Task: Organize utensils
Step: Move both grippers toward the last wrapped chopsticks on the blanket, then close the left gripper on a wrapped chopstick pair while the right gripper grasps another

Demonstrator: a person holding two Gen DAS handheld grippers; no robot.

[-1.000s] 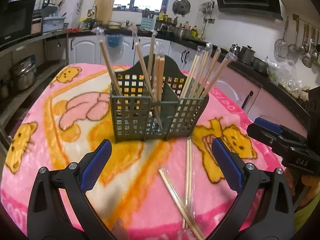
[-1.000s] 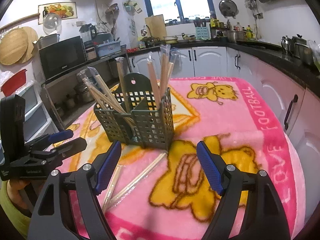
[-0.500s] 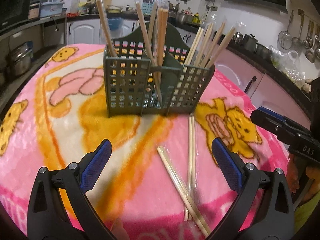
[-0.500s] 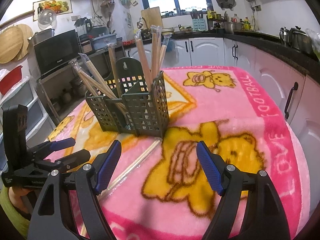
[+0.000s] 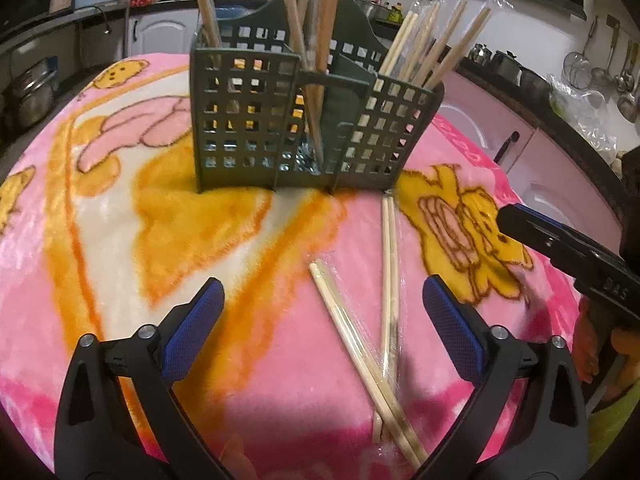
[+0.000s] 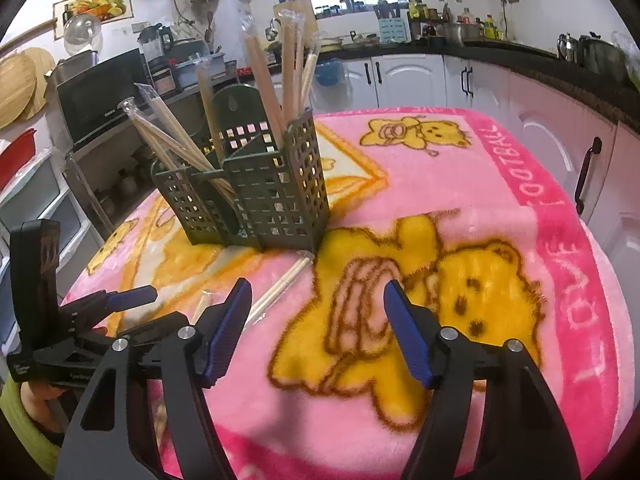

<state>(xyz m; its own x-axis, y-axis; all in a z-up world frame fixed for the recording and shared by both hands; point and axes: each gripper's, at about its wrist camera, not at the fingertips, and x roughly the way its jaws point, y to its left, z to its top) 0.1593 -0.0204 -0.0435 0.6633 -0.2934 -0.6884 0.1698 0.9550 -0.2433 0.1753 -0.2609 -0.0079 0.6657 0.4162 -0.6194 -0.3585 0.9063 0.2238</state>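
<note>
- The left gripper [image 5: 322, 312] is held above the surface [image 5: 120, 240], its blue-padded fingers [image 5: 192, 326] spread wide with nothing between them.
- The right gripper [image 6: 316, 330] is likewise held with its fingers [image 6: 408, 338] wide apart and empty; in the left wrist view it is seen at 3 o'clock [image 5: 568, 256].
- The green utensil holder [image 5: 304, 120] stands upright on the pink blanket [image 6: 500, 200], at 12 o'clock from the left gripper and at 11 o'clock from the right gripper.
- Wrapped chopsticks [image 5: 432, 44] are seen standing tilted in the holder's compartments.
- Two loose chopstick pairs are found lying on the blanket between the holder and the left gripper: one pair [image 5: 390, 264] runs from the holder's right corner toward 6 o'clock, the other pair [image 5: 360, 340] lies diagonally and crosses it near the lower end.
</note>
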